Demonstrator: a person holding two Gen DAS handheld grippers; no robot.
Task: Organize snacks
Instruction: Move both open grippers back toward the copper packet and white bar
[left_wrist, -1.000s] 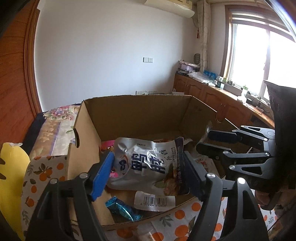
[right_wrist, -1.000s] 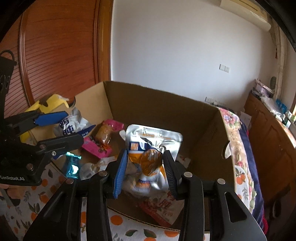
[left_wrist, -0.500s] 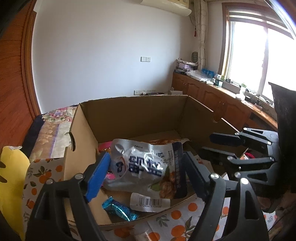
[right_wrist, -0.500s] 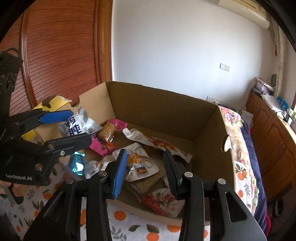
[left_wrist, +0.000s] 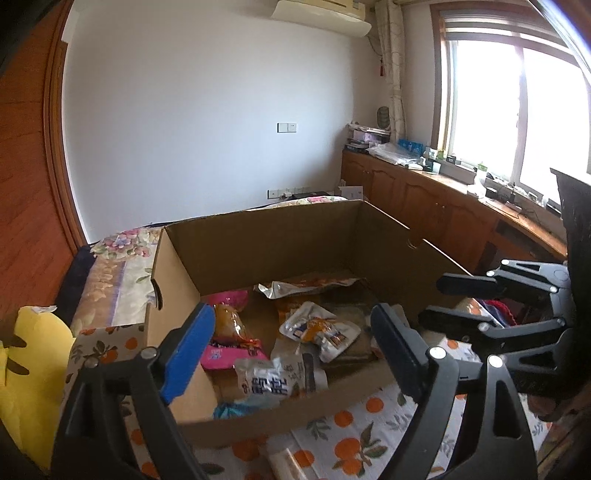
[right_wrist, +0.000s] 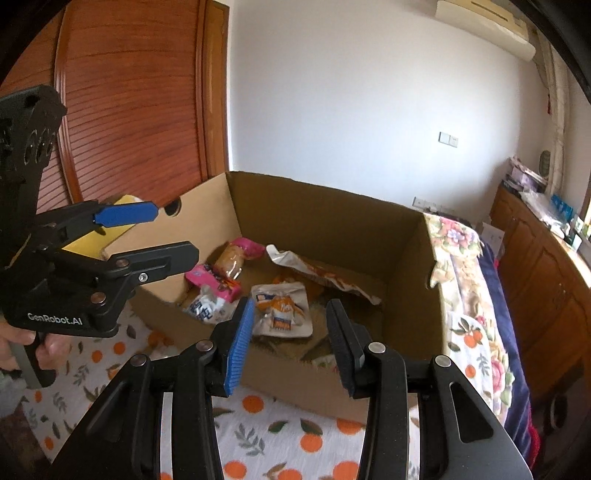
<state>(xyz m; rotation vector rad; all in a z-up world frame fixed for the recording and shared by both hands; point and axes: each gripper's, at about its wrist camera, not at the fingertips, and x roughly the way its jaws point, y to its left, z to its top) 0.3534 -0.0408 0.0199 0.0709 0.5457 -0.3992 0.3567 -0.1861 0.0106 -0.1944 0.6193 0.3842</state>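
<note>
"GenRobot.AI" on left gripper (right_wrist: 177, 236) (white lettering)

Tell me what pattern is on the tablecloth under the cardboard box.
The tablecloth is white with oranges and green leaves, clearest in the right wrist view, in front of the cardboard box.

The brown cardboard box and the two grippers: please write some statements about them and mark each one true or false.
1. The brown cardboard box is open at the top. True.
2. The right gripper holds a snack packet. False: nothing is between its fingers.
3. The silver packet with blue characters lies inside the box. True.
4. The left gripper is clamped on that silver packet. False: its jaws are opening, with nothing between them.
5. The pink wrapper lies on the orange-print cloth. False: it lies in the box.
</note>
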